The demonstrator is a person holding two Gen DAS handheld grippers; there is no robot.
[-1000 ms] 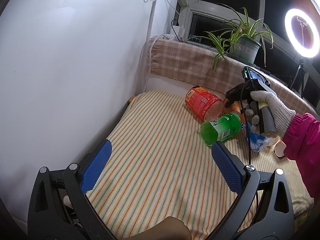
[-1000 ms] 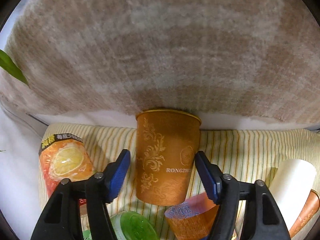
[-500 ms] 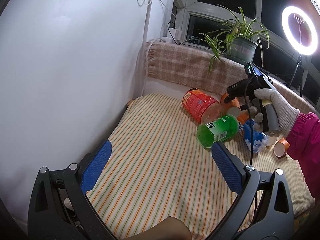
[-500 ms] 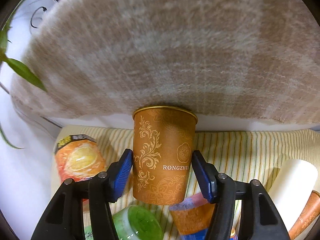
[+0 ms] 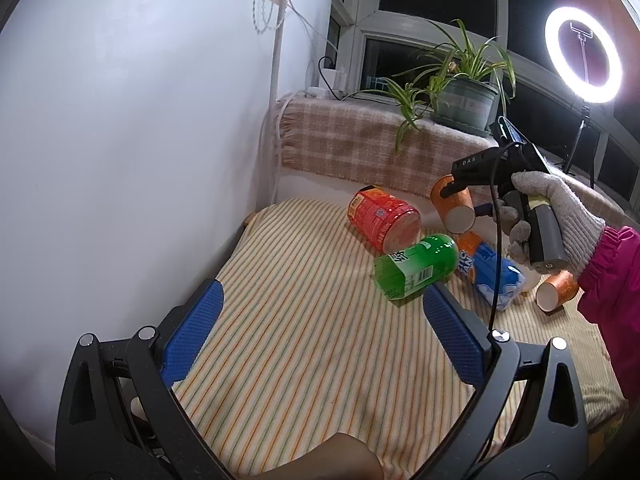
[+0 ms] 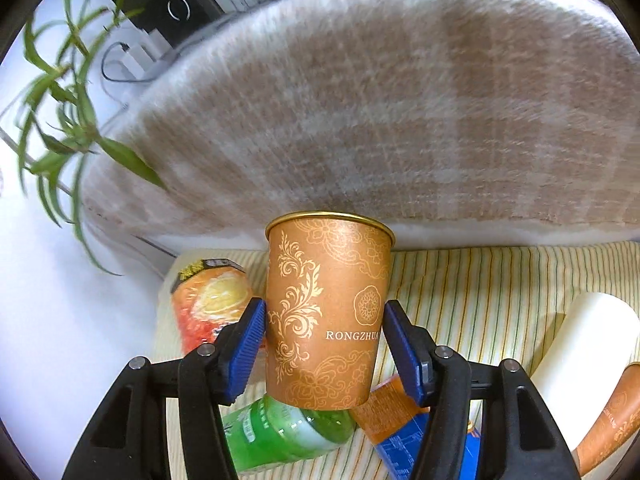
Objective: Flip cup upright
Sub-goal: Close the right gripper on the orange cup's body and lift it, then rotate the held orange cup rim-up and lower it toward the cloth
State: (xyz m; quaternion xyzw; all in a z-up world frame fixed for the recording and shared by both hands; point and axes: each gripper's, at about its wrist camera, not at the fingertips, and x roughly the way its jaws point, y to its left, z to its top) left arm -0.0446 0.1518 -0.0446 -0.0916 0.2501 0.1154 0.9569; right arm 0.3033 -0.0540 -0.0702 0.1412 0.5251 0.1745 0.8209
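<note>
In the left wrist view, the left gripper (image 5: pixel 320 332) hung nearest, its blue-padded jaws wide apart with nothing between them, over the near part of the striped cloth (image 5: pixel 288 320) covering the counter. Beyond it a green bottle (image 5: pixel 416 266) lay on its side, with a red bottle (image 5: pixel 384 222) just behind it and a blue and orange package (image 5: pixel 490 270) to its right. A second paper cup (image 5: pixel 556 290) lay tipped over near the pink sleeve (image 5: pixel 612 280).

Farther back, the gloved right hand (image 5: pixel 556 210) held the right gripper (image 6: pixel 324 344), whose jaws were clamped on the orange cup (image 6: pixel 326 312). In the right wrist view the cup was raised clear of the cloth, with its gold rim toward the top of the frame and its base above the green bottle. A white cup (image 6: pixel 588 344) lay to the right.

Behind everything ran a plaid blanket (image 6: pixel 380 120), with a potted plant (image 5: pixel 464 100) and a lit ring light (image 5: pixel 582 54) beyond it.
</note>
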